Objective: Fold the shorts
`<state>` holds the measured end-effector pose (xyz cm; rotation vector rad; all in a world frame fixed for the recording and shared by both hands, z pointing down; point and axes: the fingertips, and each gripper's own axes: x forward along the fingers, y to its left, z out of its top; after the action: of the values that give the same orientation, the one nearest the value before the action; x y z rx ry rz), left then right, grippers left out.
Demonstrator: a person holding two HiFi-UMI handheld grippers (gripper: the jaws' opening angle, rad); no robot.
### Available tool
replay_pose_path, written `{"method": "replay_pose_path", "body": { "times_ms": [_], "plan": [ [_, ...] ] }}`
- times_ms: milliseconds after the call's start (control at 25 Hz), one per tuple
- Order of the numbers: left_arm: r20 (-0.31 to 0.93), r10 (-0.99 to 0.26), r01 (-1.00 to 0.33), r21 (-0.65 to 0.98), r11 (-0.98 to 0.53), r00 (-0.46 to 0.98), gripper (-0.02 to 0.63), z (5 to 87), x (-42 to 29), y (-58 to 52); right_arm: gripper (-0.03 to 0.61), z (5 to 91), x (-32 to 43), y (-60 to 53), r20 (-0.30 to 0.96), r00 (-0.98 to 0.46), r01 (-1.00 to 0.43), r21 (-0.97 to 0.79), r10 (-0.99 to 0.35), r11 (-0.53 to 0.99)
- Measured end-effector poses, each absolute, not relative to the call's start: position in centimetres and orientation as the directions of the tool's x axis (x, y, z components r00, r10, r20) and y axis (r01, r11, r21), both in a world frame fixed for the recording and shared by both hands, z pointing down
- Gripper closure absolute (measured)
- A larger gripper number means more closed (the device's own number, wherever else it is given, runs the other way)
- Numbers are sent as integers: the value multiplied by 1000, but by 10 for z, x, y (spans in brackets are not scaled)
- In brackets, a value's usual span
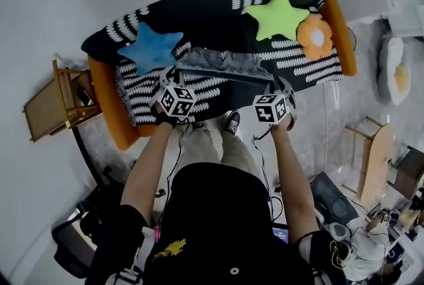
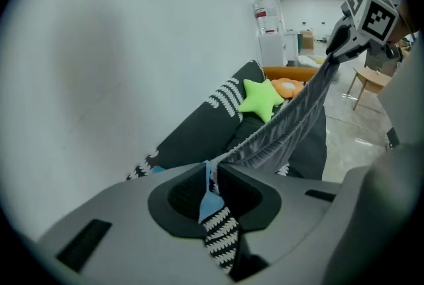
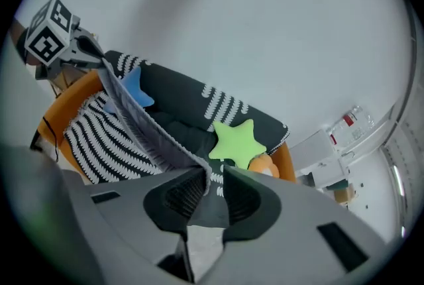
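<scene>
You hold the shorts (image 1: 224,66) up by the waistband, stretched between both tools over the front edge of the sofa (image 1: 106,95). The left hand-held gripper (image 2: 213,174) is clamped on one end of the grey waistband, and the right hand-held gripper (image 3: 215,179) is clamped on the other. The cloth hangs as a single spread layer, and no fold shows in it. I judge the task barely begun: you have the garment picked up and straightened, and every fold is left to do. Whether the leg hems touch the seat, I cannot tell.

The sofa has orange arms and a black-and-white patterned throw. A blue star cushion (image 1: 151,48) sits towards its left end. A green star cushion (image 1: 277,14) and an orange flower cushion (image 1: 315,36) sit near its right end. A plain pale wall stands behind it. A wooden stool (image 1: 59,101) stands off the left end, on a glossy grey floor (image 1: 318,144).
</scene>
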<state>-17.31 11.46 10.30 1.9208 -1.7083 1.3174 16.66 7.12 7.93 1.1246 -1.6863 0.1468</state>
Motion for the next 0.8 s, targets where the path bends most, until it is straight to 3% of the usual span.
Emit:
{"method": "replay_pose_path", "body": {
  "times_ms": [40,240,280,560,680,800],
  "plan": [
    [741,-664,-889,-365,-276,-99,537,96,-175,112,477,71,166,69,795,-8,-727,411,-606,550],
    [756,-654,-897,-309,-317,-29,584,60,-175,102,501,46,163,59,816,-47,-724,370,-576,583],
    [773,-635,-895,-281,-346,3,586,53,-175,100,540,46,162,57,837,-64,-727,333,-543,600],
    [895,-400,-793,-93,-602,198,588,-57,-160,31,546,-30,174,-15,948,-259,-798,-101,-186,595],
    [936,-287,-704,-64,-708,204,589,-84,-148,17,546,-75,176,-34,965,-241,-779,-129,-103,614],
    [929,-356,-672,-203,-712,96,589,-129,-149,-6,546,-89,174,-51,971,-229,-756,-132,-69,641]
  ]
}}
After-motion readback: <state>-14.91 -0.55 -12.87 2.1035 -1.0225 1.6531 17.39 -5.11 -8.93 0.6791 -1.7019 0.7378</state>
